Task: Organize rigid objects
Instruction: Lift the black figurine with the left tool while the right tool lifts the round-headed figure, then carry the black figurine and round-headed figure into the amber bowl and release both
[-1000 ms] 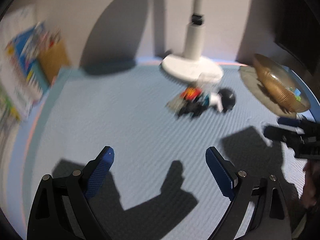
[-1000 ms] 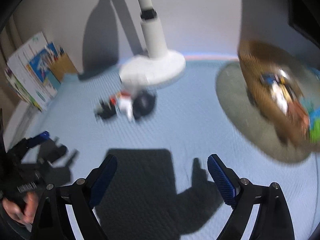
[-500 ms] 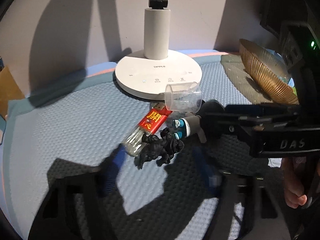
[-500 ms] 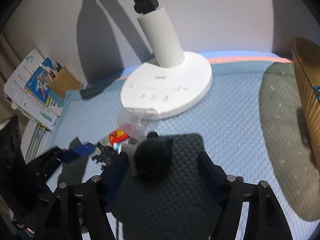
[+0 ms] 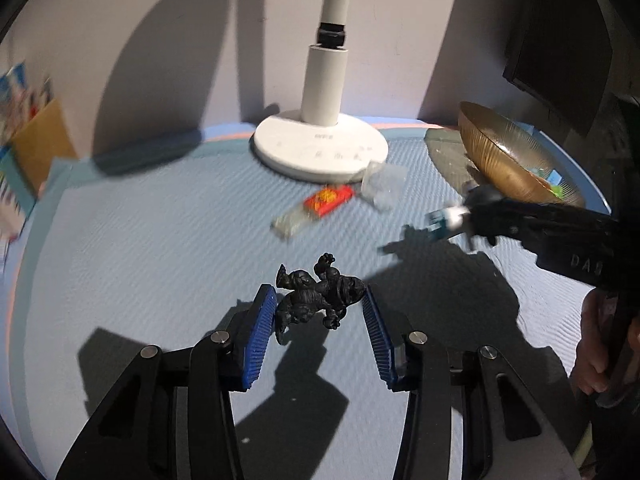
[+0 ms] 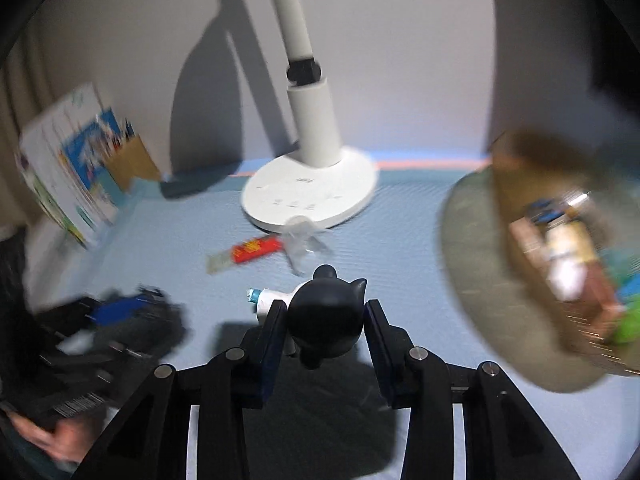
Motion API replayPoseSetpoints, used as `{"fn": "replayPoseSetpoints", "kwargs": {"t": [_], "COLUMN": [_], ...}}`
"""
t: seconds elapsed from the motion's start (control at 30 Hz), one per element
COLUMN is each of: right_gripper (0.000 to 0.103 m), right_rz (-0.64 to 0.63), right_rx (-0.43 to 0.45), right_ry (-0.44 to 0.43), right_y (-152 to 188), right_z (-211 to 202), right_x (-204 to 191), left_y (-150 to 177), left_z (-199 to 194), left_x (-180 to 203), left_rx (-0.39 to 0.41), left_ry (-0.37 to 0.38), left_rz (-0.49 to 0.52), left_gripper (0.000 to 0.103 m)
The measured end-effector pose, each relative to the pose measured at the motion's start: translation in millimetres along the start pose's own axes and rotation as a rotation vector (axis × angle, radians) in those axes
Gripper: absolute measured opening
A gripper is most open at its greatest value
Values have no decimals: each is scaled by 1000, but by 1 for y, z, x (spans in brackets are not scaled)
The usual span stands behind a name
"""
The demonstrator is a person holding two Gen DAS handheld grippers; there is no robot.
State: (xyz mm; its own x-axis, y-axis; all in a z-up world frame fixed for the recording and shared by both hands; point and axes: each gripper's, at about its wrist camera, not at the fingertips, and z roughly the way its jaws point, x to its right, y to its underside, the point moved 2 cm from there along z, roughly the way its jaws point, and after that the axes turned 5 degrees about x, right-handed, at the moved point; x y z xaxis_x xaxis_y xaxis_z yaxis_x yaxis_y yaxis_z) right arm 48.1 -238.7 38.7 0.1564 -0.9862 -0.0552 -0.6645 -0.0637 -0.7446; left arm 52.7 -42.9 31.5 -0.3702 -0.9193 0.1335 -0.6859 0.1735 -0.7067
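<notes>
The left gripper (image 5: 318,306) clamps a knobbly black figurine (image 5: 318,300); the right gripper (image 6: 325,314) clamps a smooth black round-headed toy (image 6: 326,312).

The left gripper (image 5: 320,300) has matte black linkage arms with silver round screw heads at the pivots and ribbed blue pads (image 5: 258,338) lining its fingers. The right gripper (image 6: 326,316) is built alike, its pads darker in shadow. Pale letters on its black body read "DA", perhaps more. A barcode sticker (image 6: 78,406) marks the left unit. Bare-skinned hands (image 5: 596,344) grip both handles.
</notes>
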Motion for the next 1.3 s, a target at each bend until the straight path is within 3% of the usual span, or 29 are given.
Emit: {"fn": "replayPoseSetpoints", "kwargs": {"t": [0.1,0.27,0.4,0.57,0.67,0.73,0.93,1.03,1.17,1.3], "right_gripper": [38,38,38,38,42,50,61,61,62,62], "right_rz": [-177,-265,-347,-328,-254,-196,-100,-23,-24,-7], "right_rx": [41,34,104,81,61,56,-13,-59,-107,-180], "right_ry": [114,30,88,25,-51,-48,-42,-80,-8,9], "right_y": [26,70,96,105,111,110,86,72,62,66], "right_z": [-20,-46,-72,-82,-88,-89,-74,-56,-29,-9], "right_x": [-23,-42,-55,-63,-58,-48,-26,-22,-20,-15], "left_y": [20,42,52,54,56,56,57,56,57,57], "left_z": [-10,-23,-26,-27,-30,-32,-42,-43,-43,-43], "left_x": [-4,-8,-11,-10,-8,-7,-9,-11,-10,-8], "left_rx": [-12,-16,-3,27,39,50,104,109,104,107], "left_ry": [-17,-20,-27,-51,-48,-49,-61,-55,-55,-57], "left_rz": [-42,-114,-138,-120,-109,-106,-119,-128,-126,-118], "left_gripper": [42,42,42,42,42,42,42,42,42,42]}}
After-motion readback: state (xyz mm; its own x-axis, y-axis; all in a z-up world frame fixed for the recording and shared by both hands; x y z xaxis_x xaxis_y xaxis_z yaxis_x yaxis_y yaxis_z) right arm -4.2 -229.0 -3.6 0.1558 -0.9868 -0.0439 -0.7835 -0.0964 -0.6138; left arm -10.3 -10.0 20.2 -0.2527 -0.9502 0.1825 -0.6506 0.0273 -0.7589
